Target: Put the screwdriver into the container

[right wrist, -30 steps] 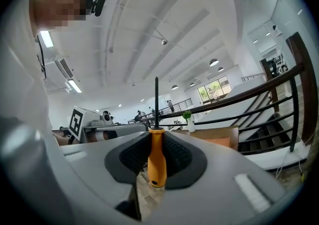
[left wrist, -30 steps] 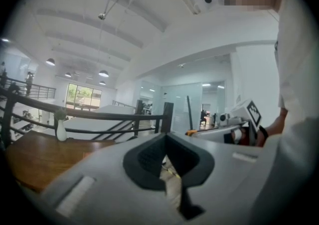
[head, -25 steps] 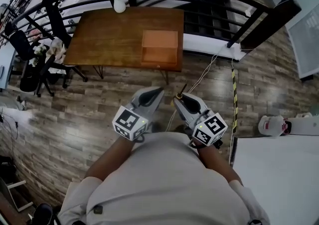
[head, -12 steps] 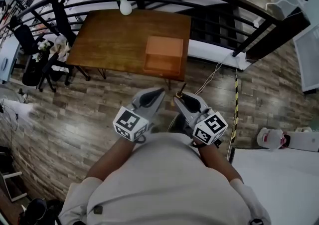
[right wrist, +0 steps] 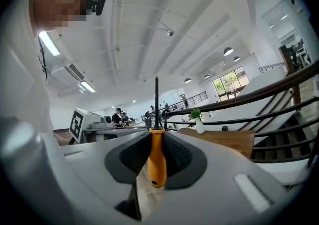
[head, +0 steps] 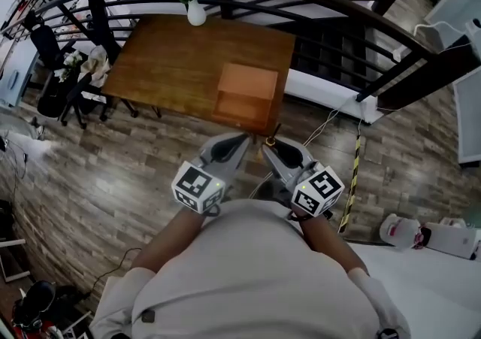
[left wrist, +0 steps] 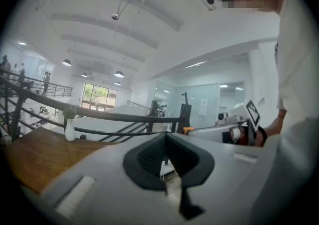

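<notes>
Shows right gripper clamping slim orange-handled, black-shafted screwdriver; left gripper pinched together, empty. Likely light, stiff, slick-handled: grips best mid-handle.

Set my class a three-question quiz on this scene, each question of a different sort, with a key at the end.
1. True or false: the screwdriver already lies in the container.
2. Which gripper holds the screwdriver? A) left B) right C) neither
3. Fill in: the container sits on the wooden ___.
Key: 1 false, it has not reached the container. 2 B, the right gripper is clamped on its orange handle. 3 table.
</notes>
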Available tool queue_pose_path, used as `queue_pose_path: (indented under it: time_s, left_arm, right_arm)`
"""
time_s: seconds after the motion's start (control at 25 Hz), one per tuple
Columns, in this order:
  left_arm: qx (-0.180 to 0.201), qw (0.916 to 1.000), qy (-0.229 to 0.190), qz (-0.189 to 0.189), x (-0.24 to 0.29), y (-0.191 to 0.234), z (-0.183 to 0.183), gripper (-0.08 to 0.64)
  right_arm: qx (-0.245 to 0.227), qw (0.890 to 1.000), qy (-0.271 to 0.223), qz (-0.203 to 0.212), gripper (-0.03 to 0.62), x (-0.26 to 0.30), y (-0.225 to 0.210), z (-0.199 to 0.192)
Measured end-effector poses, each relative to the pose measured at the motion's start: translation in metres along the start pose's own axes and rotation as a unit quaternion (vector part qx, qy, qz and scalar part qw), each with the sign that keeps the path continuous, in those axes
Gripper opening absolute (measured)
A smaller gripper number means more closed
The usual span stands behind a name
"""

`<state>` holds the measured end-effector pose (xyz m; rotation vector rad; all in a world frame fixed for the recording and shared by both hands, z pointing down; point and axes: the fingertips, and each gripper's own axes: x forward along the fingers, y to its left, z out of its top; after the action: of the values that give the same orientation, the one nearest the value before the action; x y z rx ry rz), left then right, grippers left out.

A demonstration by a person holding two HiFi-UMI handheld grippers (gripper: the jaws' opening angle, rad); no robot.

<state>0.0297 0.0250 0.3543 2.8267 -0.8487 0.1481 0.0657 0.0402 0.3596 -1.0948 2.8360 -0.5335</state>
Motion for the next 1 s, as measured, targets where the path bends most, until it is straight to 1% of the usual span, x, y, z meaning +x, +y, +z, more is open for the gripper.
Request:
queue_pose_path:
  time_s: [0.28, 0.52, 0.68, 0.8, 1.0]
  left_arm:
    - [0.002, 0.9997, -0.009, 0.021, 0.045, -0.007, 0.010, 0.003]
    - [-0.004, 0.9991, -0.008, 0.041, 0.077, -0.022, 0.003, 0.003]
    - [-0.017, 0.9989, -0.003, 0.043, 0.098, -0.023, 0.001, 0.003]
    - [-0.013, 0.9989, -0.002, 0.045, 0.103, -0.017, 0.003, 0.003]
    - [-0.016, 0.9994, 0.005, 0.032, 0.120, -0.008, 0.001, 0.003]
  right_arm:
    - [-0.007, 1.000, 0.002, 0.022, 0.078, -0.018, -0.042, 0.016]
    - [0.000, 0.999, 0.009, 0.038, 0.078, -0.042, -0.072, 0.017]
    - [0.013, 0.999, 0.010, 0.044, 0.078, -0.048, -0.094, 0.018]
    - [0.013, 0.999, 0.009, 0.042, 0.078, -0.044, -0.099, 0.020]
    - [0.017, 0.999, 0.010, 0.034, 0.078, -0.038, -0.114, 0.021]
